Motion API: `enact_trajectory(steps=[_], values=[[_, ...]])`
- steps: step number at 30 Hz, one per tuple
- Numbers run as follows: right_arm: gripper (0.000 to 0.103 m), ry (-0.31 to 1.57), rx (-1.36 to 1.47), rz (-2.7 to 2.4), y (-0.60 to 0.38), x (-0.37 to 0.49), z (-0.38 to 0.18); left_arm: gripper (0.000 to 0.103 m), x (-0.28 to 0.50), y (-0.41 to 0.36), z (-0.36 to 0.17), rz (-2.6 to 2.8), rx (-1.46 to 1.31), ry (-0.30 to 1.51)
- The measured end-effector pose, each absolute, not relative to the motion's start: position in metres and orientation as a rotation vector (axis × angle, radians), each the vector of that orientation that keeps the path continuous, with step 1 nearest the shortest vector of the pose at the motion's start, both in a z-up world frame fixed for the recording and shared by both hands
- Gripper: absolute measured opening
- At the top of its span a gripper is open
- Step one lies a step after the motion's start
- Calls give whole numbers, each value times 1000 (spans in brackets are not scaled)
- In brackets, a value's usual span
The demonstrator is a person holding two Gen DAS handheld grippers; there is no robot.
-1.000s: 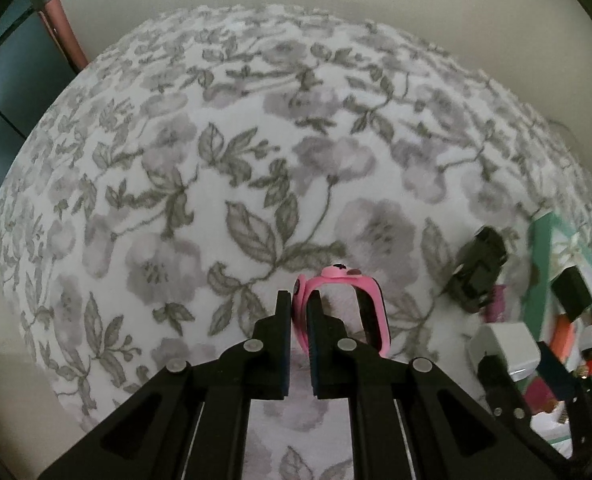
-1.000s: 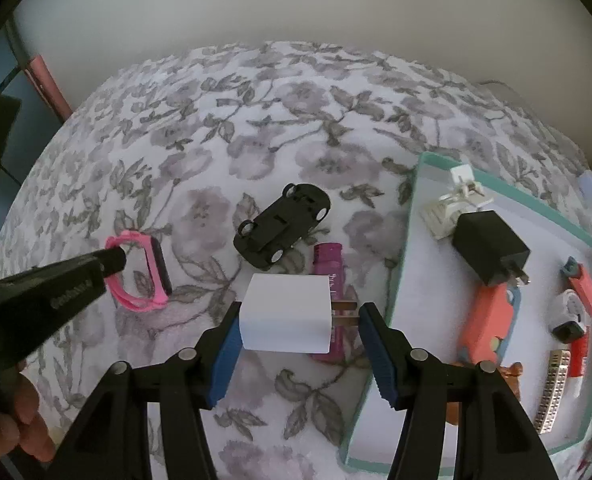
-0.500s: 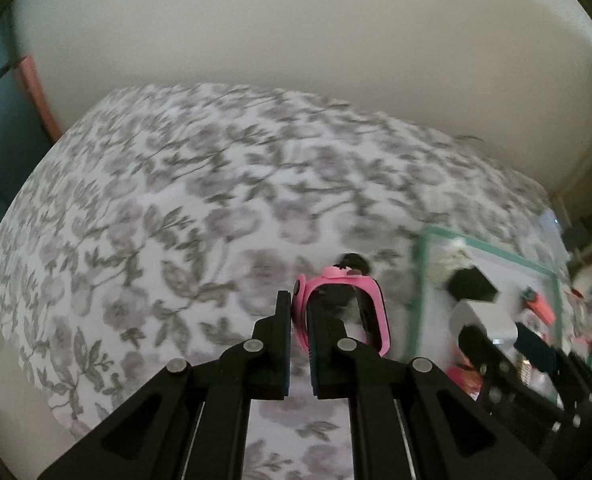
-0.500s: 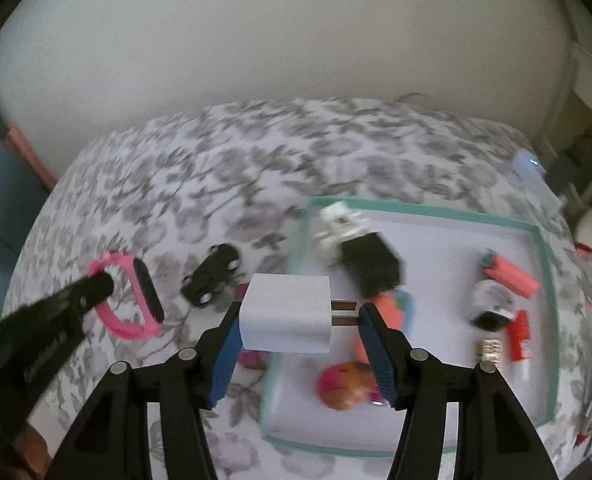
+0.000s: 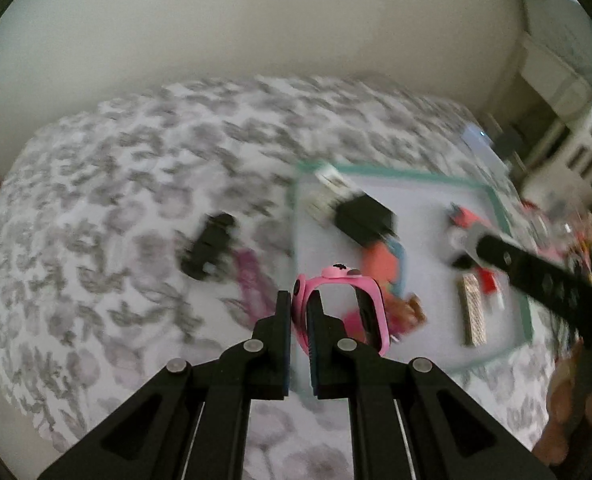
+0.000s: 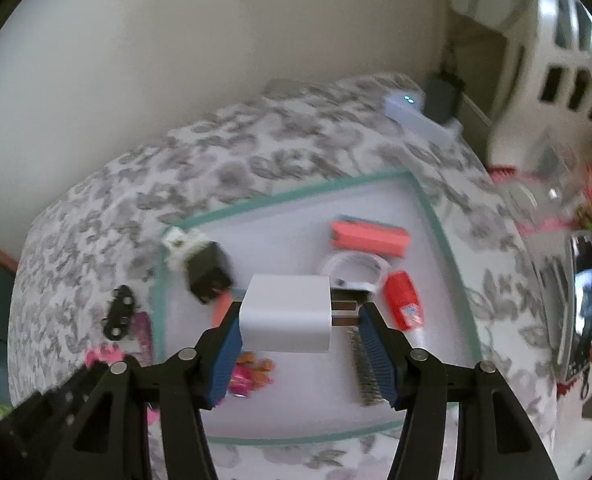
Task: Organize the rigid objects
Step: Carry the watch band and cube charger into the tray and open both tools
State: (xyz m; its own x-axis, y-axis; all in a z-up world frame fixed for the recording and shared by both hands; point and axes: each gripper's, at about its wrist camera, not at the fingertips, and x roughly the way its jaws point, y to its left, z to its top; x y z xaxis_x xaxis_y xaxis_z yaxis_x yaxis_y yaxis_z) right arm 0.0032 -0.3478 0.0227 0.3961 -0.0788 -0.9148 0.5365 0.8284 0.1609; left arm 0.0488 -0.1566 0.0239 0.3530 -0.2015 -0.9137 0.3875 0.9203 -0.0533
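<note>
My left claw (image 5: 299, 312) is clamped tight on the strap of a pink watch (image 5: 341, 308), the band pinched between the two black fingers with the loop standing up ahead of them, in the air over the near left edge of the tray (image 5: 395, 174). My right claw (image 6: 299, 320) grips a white charger block (image 6: 286, 312) across its length, one blue pad on the flat back of the block and the other against the tips of its two prongs, and from its own camera it hangs above the middle of the tray. The tray is a white sheet with a teal border lying on a surface covered in grey floral cloth (image 5: 116, 184); whether that is a table or a bed I cannot tell. On the tray I see a black charger (image 6: 208, 274) touching a small white plug (image 6: 178, 246) near the far left corner, a coral-red box (image 6: 369, 238), a white ring-shaped thing (image 6: 351, 268), a red-and-white tube (image 6: 403, 306), a long ridged strip (image 6: 365, 372) partly hidden behind my right claw, and a small pink and orange toy (image 6: 250, 374), too blurred to name. Off the tray to the left lie a black toy car (image 5: 210, 246) and, just beside it, a magenta stick (image 5: 252, 276). Both views are smeared.
</note>
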Motion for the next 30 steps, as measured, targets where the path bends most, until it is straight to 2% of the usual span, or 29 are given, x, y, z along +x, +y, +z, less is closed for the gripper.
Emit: enact_trajectory(steps=[14,30], values=[[61,1273,460,-387,-347,6,-24,8,23,-201,-30,-463,309,1310],[61,1329,422,-346,-333,13,-38,8,49,-208,-64,-376,293,1341]])
